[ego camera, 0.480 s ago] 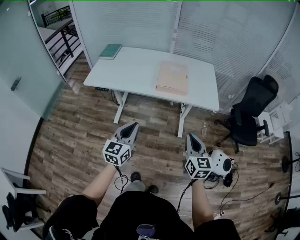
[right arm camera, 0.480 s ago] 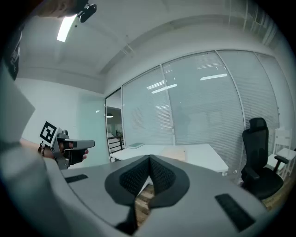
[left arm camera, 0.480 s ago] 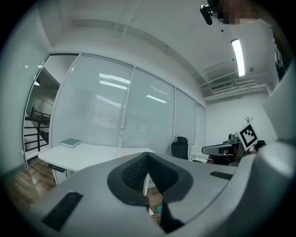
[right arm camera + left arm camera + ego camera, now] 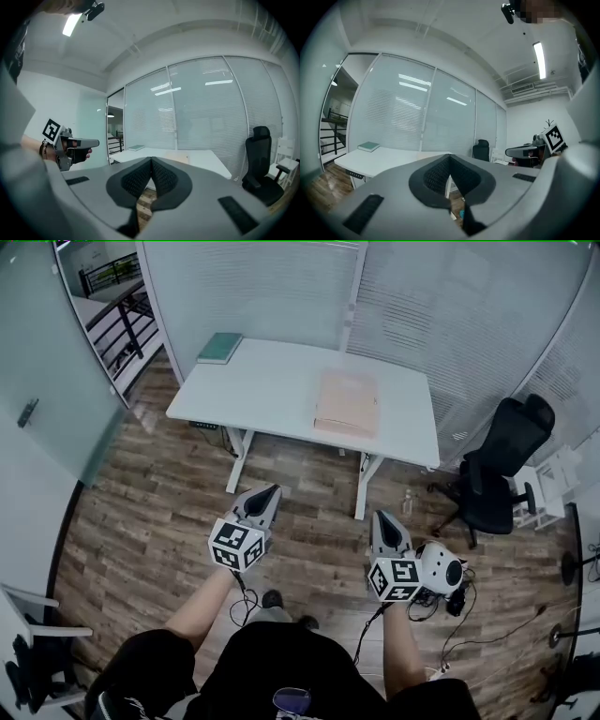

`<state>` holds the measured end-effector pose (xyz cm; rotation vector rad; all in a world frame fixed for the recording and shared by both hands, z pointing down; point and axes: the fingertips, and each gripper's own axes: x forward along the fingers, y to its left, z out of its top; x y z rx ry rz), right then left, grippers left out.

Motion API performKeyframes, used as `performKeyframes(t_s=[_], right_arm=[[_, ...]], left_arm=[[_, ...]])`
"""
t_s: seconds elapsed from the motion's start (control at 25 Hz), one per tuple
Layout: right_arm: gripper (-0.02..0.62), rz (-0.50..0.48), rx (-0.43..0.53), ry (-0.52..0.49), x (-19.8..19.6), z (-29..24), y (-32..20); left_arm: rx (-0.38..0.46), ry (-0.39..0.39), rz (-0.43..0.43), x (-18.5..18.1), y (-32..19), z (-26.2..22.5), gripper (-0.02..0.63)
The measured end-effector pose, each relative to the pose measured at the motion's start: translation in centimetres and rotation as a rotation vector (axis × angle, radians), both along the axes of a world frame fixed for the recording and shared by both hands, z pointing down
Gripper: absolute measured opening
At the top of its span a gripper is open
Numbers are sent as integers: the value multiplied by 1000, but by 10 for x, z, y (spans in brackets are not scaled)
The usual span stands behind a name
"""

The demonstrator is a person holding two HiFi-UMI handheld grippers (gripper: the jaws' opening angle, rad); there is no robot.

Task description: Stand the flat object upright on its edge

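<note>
So, head view: left gripper (image 4: pixel 270 493) and right gripper (image 4: pixel 382 517) hang short of the table (image 4: pixel 272 390), with the tan flat object (image 4: pixel 347 401) lying well ahead of both jaws; they're probably just lining up. Left gripper view: pads (image 4: pixel 433 176) pressed together, empty. Right gripper view: same, plus the left gripper off to the left of its jaws.

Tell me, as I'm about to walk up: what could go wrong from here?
1. Cables lie on the floor by the feet; stepping forward could snag them.
2. The folder lies flat near the table's front edge; prying it up could slide it off.
3. The left tongs and right tongs are shut; they need opening before any grip.
</note>
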<state>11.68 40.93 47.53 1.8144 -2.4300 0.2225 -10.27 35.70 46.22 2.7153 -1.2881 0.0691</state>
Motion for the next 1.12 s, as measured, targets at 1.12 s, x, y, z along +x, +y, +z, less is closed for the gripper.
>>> performKeyframes(t_s=[1.12], right_arm=[[21, 62, 1, 13, -63, 5, -88]], left_arm=[[4, 33, 92, -50, -103, 12, 20]])
